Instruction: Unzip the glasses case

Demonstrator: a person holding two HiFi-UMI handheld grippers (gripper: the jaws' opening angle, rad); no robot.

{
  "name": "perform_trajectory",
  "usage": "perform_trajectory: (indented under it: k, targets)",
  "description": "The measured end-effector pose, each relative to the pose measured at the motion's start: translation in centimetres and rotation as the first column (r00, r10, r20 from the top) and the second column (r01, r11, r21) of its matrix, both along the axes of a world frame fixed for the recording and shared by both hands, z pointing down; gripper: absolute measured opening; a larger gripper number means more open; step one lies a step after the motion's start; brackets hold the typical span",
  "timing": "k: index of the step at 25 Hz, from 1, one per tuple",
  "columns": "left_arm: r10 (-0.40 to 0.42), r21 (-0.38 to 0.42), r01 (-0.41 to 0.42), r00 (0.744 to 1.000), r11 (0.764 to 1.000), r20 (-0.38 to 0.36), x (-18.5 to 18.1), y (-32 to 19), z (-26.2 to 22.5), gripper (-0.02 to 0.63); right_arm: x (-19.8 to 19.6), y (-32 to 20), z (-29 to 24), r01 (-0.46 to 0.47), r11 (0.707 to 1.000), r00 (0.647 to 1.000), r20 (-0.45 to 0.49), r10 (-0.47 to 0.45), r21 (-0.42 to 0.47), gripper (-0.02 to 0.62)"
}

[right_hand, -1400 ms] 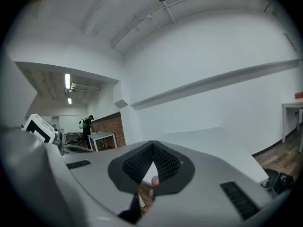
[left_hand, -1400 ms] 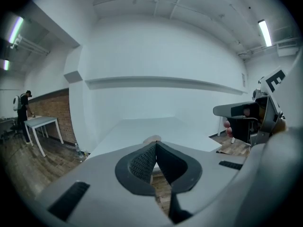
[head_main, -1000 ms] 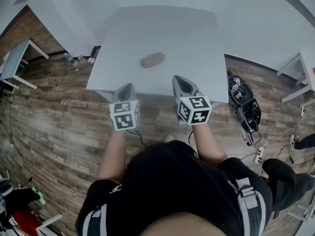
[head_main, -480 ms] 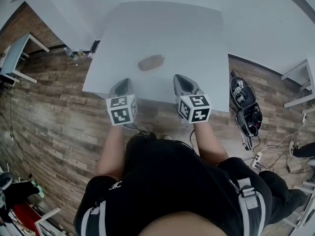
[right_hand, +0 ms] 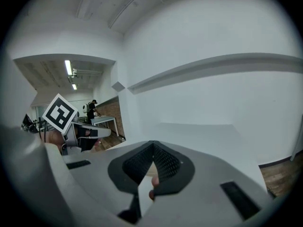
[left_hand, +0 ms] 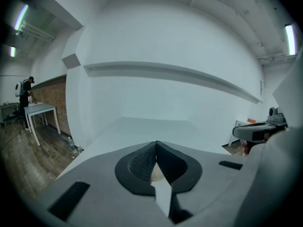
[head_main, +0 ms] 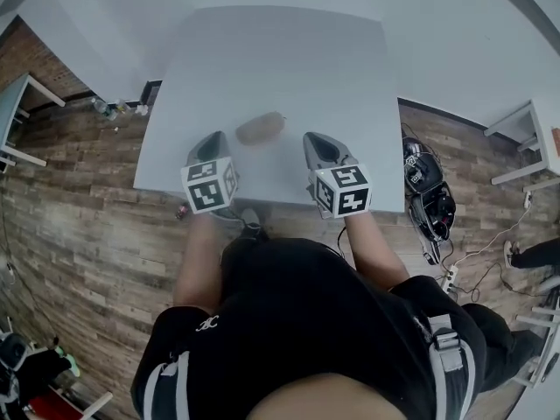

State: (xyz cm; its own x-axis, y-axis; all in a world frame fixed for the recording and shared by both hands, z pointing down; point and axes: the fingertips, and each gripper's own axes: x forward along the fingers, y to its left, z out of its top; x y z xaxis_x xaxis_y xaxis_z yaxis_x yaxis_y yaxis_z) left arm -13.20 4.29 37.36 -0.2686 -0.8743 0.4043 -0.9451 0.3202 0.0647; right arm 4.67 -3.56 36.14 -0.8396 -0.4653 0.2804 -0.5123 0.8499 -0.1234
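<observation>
We're at the white bench point(head_main: 289, 59). The tan glasses case point(head_main: 260, 128) lies on it toward the near edge, between the two tools and a touch beyond their tips. The left gripper point(head_main: 214, 136) hovers just beside the case's left end and the right gripper point(head_main: 317, 140) is off to its right, neither one touching it. Both are clenched tight on nothing. The left gripper view shows ribbed fingers point(left_hand: 142, 162) pressed together, and the right gripper view shows its fingers point(right_hand: 165, 165) the same way.

I'd call this the approach, with the zip untouched. To do it well, one gripper should spread and pin the case body so it can't skate on that smooth top. The other has to find the zip pull, which is too small to pick out from here. It should nip the pull squarely and draw it along the seam rather than upward, or the case will lift.
</observation>
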Motion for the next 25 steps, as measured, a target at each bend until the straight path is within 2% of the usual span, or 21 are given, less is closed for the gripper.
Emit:
perform_trajectory:
  k: [7, 11, 16, 20, 22, 25]
  targets:
    - [0.076, -0.006, -0.076, 0.997, 0.997, -0.019, -5.0, -5.5, 0.7, 0.003, -5.9, -4.1, 0.1, -0.014, 1.000, 0.999, -0.033, 0.014, -0.006, 0.005]
    - [0.141, -0.011, -0.142, 0.987, 0.990, -0.081, -8.4, -7.8, 2.5, 0.003, -9.0, -5.3, 1.3, -0.050, 0.998, 0.997, -0.065, 0.048, -0.026, 0.005]
    - [0.235, -0.061, -0.243, 0.965, 0.968, -0.118, -10.4, -11.7, 5.5, 0.003, -9.0, -7.6, 3.6, -0.157, 0.988, 0.977, -0.150, 0.153, -0.012, 0.005]
    - [0.328, -0.118, -0.355, 0.923, 0.927, -0.200, -11.4, -13.9, 9.0, 0.003, -10.1, -8.8, 5.8, -0.226, 0.973, 0.958, -0.191, 0.215, -0.037, 0.005]
    - [0.371, -0.146, -0.406, 0.903, 0.902, -0.217, -11.4, -14.8, 10.5, 0.005, -10.4, -8.9, 6.3, -0.247, 0.968, 0.950, -0.207, 0.235, -0.037, 0.005]
    - [0.469, -0.205, -0.504, 0.861, 0.839, -0.196, -10.7, -16.2, 12.4, 0.030, -10.4, -8.7, 6.4, -0.243, 0.970, 0.942, -0.241, 0.234, -0.010, 0.005]
